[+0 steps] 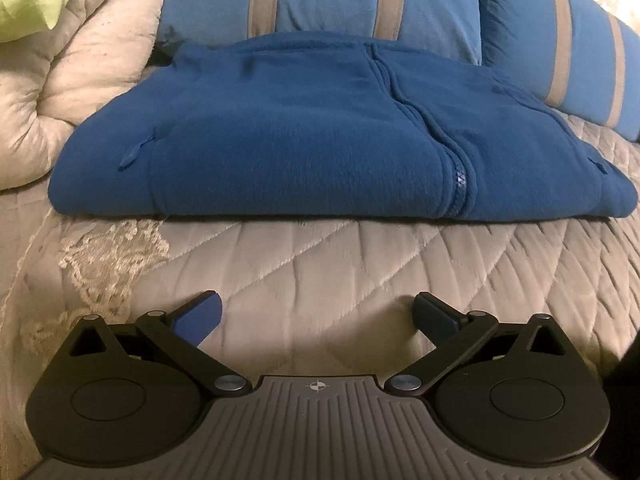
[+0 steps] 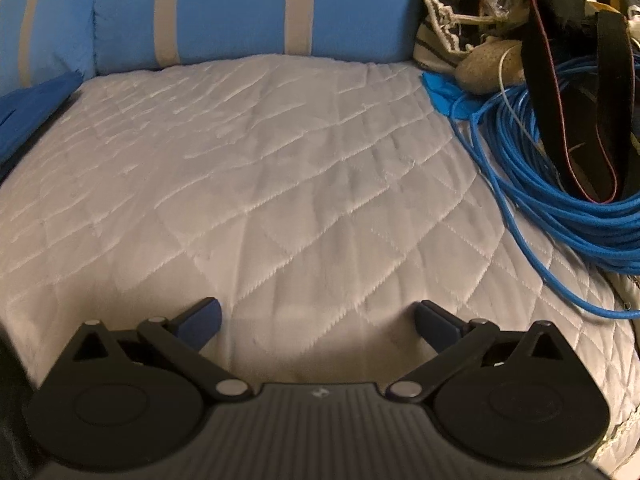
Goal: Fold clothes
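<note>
Fleece jacket (image 1: 320, 136) folded; left gripper (image 1: 318, 312) wide (empty).

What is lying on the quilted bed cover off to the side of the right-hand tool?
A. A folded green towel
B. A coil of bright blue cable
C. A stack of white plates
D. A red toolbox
B: the right wrist view shows a coil of bright blue cable lying on the pale quilted bed cover, to the right of the open right gripper.
</note>
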Motion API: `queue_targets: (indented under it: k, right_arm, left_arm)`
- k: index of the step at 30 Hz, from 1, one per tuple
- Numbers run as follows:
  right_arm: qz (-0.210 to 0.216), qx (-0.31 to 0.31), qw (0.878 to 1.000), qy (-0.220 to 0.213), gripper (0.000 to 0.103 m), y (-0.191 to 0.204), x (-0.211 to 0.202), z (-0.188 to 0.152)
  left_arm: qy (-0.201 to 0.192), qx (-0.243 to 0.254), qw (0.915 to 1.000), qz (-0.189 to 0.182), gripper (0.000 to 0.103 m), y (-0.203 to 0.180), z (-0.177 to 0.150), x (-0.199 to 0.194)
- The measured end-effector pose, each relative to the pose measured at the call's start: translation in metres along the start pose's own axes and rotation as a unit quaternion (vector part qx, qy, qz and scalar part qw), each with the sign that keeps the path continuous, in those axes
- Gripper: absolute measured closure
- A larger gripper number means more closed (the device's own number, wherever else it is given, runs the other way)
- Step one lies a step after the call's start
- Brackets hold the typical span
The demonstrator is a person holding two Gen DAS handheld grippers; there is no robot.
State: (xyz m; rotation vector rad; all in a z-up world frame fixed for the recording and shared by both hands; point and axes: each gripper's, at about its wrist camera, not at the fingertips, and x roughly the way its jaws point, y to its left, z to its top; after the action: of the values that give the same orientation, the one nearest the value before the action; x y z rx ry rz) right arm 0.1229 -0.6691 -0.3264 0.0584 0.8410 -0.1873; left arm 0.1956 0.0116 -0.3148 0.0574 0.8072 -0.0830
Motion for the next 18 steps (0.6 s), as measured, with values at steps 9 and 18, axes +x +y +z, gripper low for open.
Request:
queue_targets:
  k: [9,18]
  right_arm:
    - [-0.018,0.02,0.999,-0.021,0.0,0.003,0.012,0.012]
    - [-0.023,0.041,0.998,-0.038,0.0,0.001,0.024,0.024]
  left_arm:
    - [-0.003,-0.002,0.9999,0.016,0.0,-0.014,0.014,0.016]
    - [-0.003,-0.003,0.9996,0.027,0.0,-0.022,0.029,0.033]
